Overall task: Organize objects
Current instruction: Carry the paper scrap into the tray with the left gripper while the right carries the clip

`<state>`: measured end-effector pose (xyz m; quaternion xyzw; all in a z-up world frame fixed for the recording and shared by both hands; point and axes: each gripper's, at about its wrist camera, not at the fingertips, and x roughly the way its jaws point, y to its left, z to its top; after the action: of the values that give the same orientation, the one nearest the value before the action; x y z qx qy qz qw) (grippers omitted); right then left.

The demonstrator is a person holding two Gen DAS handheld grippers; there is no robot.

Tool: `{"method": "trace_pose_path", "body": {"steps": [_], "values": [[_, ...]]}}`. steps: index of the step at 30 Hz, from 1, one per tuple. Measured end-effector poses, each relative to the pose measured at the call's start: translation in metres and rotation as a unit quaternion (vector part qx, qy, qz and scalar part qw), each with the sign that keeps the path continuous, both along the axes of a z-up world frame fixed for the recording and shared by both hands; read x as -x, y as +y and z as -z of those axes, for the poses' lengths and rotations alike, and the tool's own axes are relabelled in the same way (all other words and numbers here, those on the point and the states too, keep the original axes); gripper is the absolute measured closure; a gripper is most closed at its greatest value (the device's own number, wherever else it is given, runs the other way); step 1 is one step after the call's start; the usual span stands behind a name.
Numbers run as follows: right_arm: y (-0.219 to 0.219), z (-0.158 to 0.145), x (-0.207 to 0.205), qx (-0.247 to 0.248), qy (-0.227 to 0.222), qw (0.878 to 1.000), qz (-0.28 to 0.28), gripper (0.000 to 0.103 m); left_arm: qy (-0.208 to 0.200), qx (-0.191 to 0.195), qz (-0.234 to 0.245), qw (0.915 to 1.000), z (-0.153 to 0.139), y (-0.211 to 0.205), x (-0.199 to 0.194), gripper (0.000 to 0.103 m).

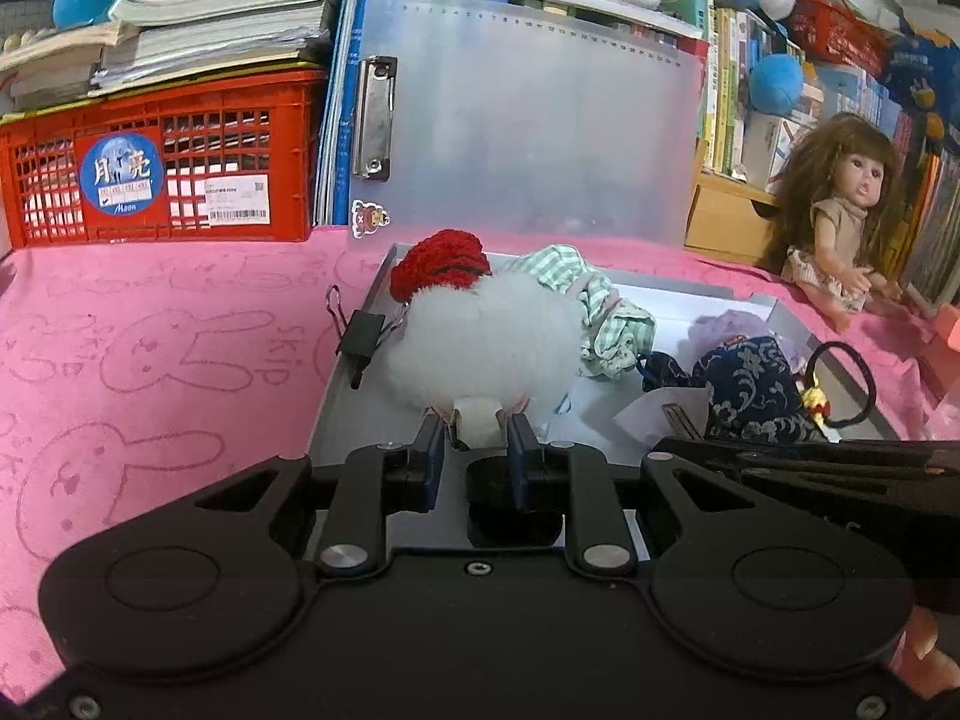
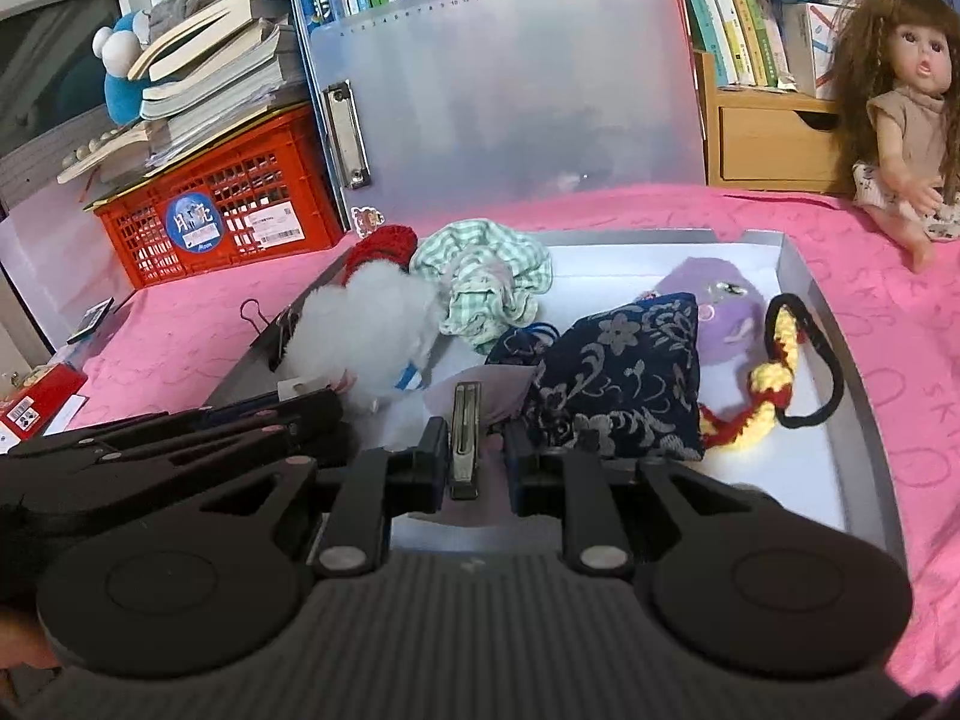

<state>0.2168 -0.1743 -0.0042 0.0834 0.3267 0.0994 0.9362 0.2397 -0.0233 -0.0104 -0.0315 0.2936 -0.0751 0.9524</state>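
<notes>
Low in the left wrist view, the left gripper [image 1: 477,429] is closed on a small white tab at the near underside of a fluffy white pom-pom toy with a red crocheted cap [image 1: 480,348]. The soft, round toy bulges straight ahead and upward from the fingertips, resting over the near left part of the shallow grey metal tray [image 1: 336,414].

In the right wrist view, the right gripper [image 2: 477,438] is clamped on a thin silver metal clip [image 2: 465,432]. The clip's long axis runs straight away along the fingers, toward a grey paper scrap [image 2: 504,393] and, just right of it, a dark blue floral cloth pouch [image 2: 624,384].

The left gripper is the nearer one to the toy; any lift would likely draw it out of the tray.

Farther up the frame lie a crumpled green checked fabric scrunchie [image 2: 486,282], a lilac plush [image 2: 726,300] and a black elastic hair tie with yellow-red crochet trim [image 2: 780,372], all on the tray, itself on a pink rabbit-print cloth [image 1: 150,360].
</notes>
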Motion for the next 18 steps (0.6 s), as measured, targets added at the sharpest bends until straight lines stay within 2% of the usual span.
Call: {"method": "trace_pose_path", "body": {"steps": [12,18], "values": [[0.0,0.0063,0.001,-0.002,0.004,1.0,0.0,0.08,0.001,-0.003,0.003,1.0,0.0028,-0.0026,-0.0003,0.081],[0.0033,0.0072,0.0031,0.013,-0.003,1.0,-0.003,0.078,0.004,-0.004,0.002,1.0,0.0048,-0.0039,-0.0023,0.081]]}}
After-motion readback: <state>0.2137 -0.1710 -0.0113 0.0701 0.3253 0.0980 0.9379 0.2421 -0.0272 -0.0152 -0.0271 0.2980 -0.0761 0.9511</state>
